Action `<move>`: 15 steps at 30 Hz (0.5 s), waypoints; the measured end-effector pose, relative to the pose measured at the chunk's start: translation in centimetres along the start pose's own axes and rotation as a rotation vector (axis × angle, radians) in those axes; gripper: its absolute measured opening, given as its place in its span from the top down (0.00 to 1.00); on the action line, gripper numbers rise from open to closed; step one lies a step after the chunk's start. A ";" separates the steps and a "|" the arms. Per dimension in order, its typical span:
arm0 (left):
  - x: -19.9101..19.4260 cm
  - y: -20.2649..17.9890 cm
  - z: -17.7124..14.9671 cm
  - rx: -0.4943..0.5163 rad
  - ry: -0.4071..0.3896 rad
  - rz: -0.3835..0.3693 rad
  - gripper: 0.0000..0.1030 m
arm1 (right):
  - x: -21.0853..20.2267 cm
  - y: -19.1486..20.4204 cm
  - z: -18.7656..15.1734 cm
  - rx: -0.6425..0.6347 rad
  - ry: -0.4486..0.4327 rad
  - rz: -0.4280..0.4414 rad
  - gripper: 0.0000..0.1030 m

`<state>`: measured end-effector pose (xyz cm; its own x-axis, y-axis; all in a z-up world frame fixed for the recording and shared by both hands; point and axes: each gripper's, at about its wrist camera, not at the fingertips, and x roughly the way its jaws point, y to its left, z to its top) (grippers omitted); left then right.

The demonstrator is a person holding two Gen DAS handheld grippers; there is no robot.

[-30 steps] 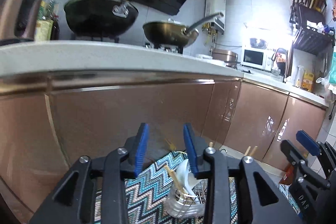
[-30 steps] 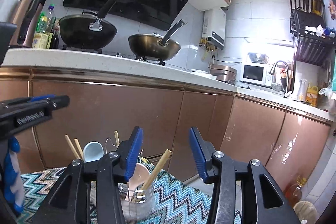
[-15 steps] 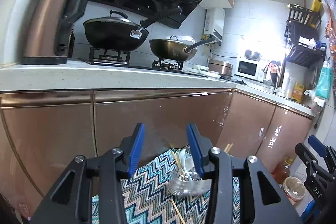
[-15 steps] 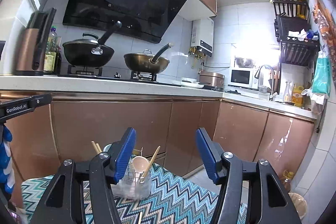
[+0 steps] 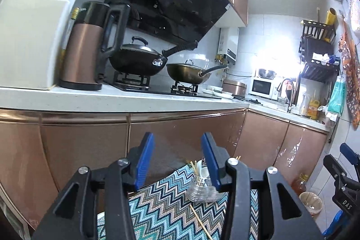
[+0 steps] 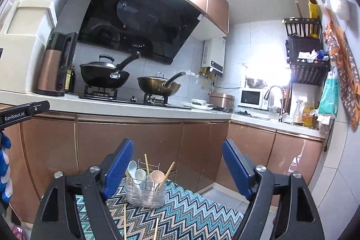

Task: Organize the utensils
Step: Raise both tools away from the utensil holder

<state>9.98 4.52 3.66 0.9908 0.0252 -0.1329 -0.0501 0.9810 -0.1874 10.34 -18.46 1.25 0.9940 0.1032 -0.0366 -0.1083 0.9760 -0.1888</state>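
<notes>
Both grippers are empty and drawn back from the holder [image 6: 145, 189], a clear container with a wire frame that stands on the zigzag cloth [image 6: 191, 213] in front of the copper cabinets [image 6: 135, 141]. The holder is the landmark here. In it stand 2 white spoons [image 6: 135, 172], a pink spoon [image 6: 157, 176] and at least 2 chopsticks [image 6: 146, 164], all upright or leaning on its rim.

The right gripper [image 6: 177, 169] hangs nearer the camera than the holder, its jaws have just been opening and now stand wide apart, with nothing between them. The left gripper [image 5: 177, 160] sits to the left of the holder and well back from it; its jaws have also just been opening, to a moderate gap, and hold nothing.

On the cloth in front of the holder lie 2 loose chopsticks [image 6: 124, 222], well apart from its base, their near ends hidden behind the right gripper's body.

My reading: this is the pause between one drop-off and the next pickup. The next move calls for lowering a gripper to 1 loose chopstick, closing on its thin shaft without pinching the cloth, lifting it, tipping it upright and lowering it into the holder among the others.
</notes>
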 end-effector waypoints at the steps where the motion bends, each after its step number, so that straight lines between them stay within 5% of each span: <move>1: -0.6 0.1 -0.1 0.003 0.002 0.000 0.57 | -0.6 0.0 0.1 0.001 -0.004 -0.002 0.15; 5: -3.1 0.0 -0.5 0.014 -0.007 -0.003 0.50 | -3.1 0.2 0.4 0.005 -0.023 -0.016 0.00; 15: -5.6 0.3 -0.5 0.003 0.011 -0.048 0.44 | -7.2 -0.1 1.2 0.020 -0.084 -0.003 0.00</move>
<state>4.41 4.59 3.89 0.9907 -0.0240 -0.1342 -0.0021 0.9816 -0.1907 3.21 -19.06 2.74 0.9923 0.1150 0.0467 -0.1056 0.9799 -0.1692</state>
